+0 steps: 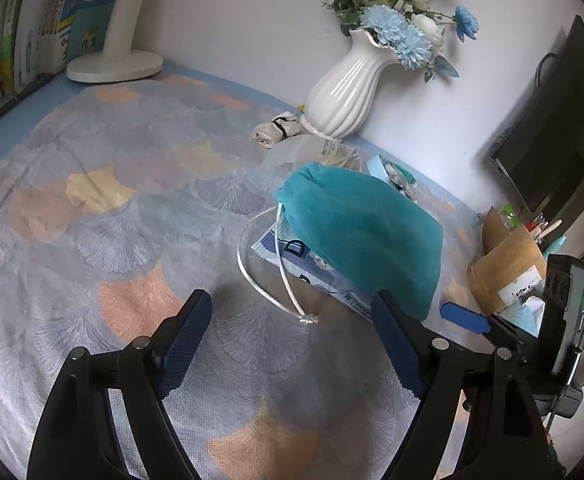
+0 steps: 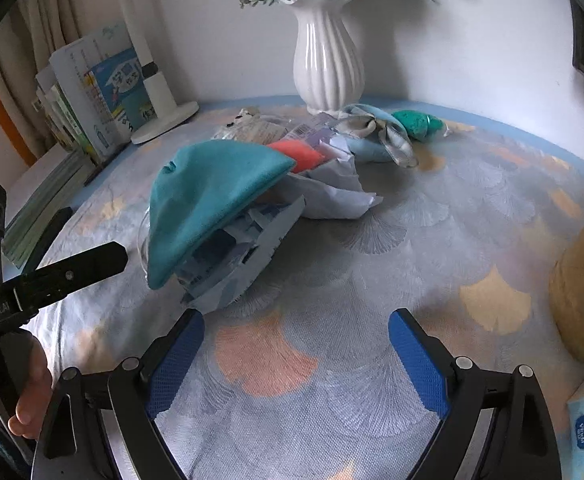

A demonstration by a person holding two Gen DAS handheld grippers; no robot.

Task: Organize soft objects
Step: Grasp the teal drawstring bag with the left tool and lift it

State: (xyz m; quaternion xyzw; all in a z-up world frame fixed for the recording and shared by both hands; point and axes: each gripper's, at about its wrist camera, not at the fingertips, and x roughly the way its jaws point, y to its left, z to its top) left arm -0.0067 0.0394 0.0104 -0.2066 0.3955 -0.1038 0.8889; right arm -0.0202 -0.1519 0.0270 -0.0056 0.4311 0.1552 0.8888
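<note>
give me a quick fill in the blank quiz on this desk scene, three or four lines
1. The teal drawstring pouch lies on top of a crumpled ____ wrapper.
2. The flowers stand in a ribbed ____ vase by the wall.
3. The jaws of the left gripper and the right gripper both stand ____, with nothing between them.
4. The pouch's white cord ends in a ____ lying on the patterned cloth.

Missing words: paper; white; open; knot

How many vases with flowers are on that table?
1. The white ribbed vase stands at the back of the table against the wall, holding blue and white flowers, just behind the pile of soft things. Nothing suggests another is hidden.
</note>
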